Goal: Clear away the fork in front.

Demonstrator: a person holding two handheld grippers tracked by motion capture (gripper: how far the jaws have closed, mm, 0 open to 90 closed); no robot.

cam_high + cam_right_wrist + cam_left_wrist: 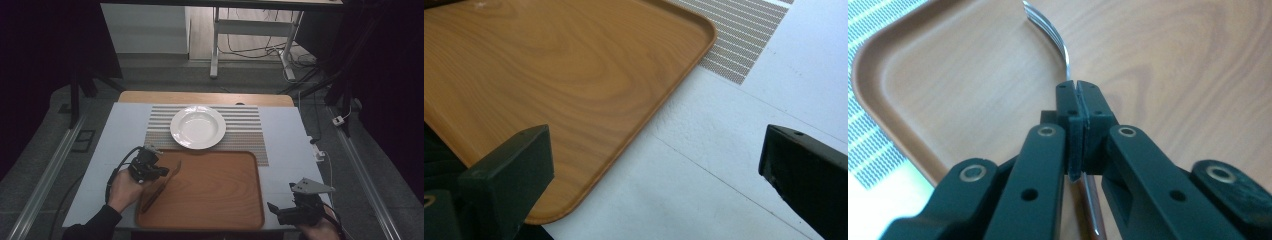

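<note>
One fork sits clamped at its neck in the left tongs over the tray, handle running toward 7 o'clock, plate close at 1 o'clock; right tongs gape empty at the counter edge.

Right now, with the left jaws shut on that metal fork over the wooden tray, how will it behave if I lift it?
The left gripper pinches the thin metal fork at its narrow neck, so it probably stays stiff but may pivot between the jaws. Its polished surface looks slippery; a slow lift seems wise. It looks light, and if it slips it would likely drop onto the brown wooden tray.
</note>
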